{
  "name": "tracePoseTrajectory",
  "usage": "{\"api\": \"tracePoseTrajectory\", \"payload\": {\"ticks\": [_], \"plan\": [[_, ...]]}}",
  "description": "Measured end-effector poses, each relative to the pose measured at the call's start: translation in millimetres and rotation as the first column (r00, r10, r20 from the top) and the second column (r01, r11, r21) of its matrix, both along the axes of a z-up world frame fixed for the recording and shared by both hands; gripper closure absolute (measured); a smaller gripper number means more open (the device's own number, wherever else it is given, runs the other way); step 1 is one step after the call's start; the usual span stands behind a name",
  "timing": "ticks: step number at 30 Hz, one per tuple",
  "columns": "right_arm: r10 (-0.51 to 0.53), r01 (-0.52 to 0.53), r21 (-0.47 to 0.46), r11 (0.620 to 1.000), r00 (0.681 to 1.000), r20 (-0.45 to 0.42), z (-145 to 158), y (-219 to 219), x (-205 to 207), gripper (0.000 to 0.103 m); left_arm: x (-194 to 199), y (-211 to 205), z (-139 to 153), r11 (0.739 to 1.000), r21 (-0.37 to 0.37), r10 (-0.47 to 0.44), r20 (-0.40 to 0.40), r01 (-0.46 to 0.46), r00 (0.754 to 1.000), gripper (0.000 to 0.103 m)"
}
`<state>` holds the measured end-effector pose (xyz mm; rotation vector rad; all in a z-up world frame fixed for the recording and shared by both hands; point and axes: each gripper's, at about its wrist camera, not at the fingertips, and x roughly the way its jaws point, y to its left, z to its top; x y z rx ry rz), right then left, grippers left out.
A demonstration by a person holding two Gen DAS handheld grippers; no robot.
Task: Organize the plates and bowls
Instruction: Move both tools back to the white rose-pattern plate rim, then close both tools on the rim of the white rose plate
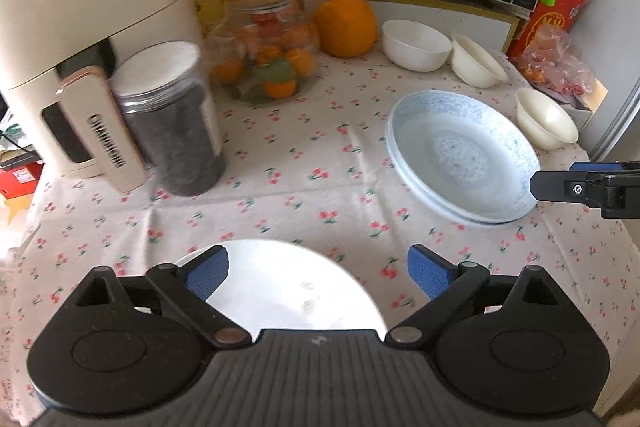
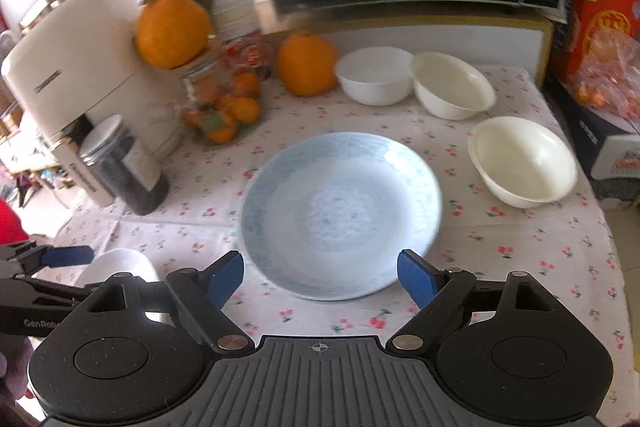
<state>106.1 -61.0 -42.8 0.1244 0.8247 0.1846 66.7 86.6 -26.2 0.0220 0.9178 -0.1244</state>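
On the cherry-print tablecloth, at nine o'clock, a cream appliance stands with a dark-filled jar just in front of it. Nearer, at about seven o'clock, the left gripper hangs over a white bowl, fingers spread wide and pressing on nothing. Toward eleven, a glass jar of small oranges carries a big orange on its lid; another orange sits at twelve. Dead centre lie the blue patterned plates, stacked, with the right gripper at their near rim, also wide and empty. Three pale bowls curve from one to three o'clock: white, cream, cream.
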Motion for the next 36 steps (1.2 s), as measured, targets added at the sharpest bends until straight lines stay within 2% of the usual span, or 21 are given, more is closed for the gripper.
{"api": "tracePoseTrajectory", "payload": {"ticks": [3, 13, 23, 32, 36], "plan": [[0.031, -0.031, 0.016, 0.999, 1.0, 0.004, -4.0, 14.4, -4.9, 0.017, -4.2, 11.4, 0.3, 1.0, 0.011, 0.007, 0.0, -0.007, 1.0, 0.007], [0.098, -0.092, 0.096, 0.991, 0.993, -0.066, -18.6, 56.7, -10.6, 0.017, -20.9, 46.8, -4.9, 0.998, 0.063, -0.019, -0.015, 0.02, 1.0, 0.006], [0.176, -0.167, 0.084, 0.982, 0.978, -0.112, -30.7, 97.4, -12.7, 0.017, -35.8, 95.2, -11.8, 1.0, 0.016, 0.011, -0.062, -0.01, 0.998, 0.008], [0.218, -0.208, 0.081, 0.975, 0.965, -0.142, -40.3, 121.1, -14.7, 0.017, -36.0, 118.1, -22.8, 0.996, -0.07, 0.037, -0.161, -0.049, 0.986, 0.03], [0.242, -0.231, 0.089, 0.969, 0.957, -0.159, -44.2, 128.0, -16.2, 0.017, -36.9, 120.5, -27.5, 0.993, -0.11, 0.029, -0.213, -0.053, 0.977, 0.046]]}}
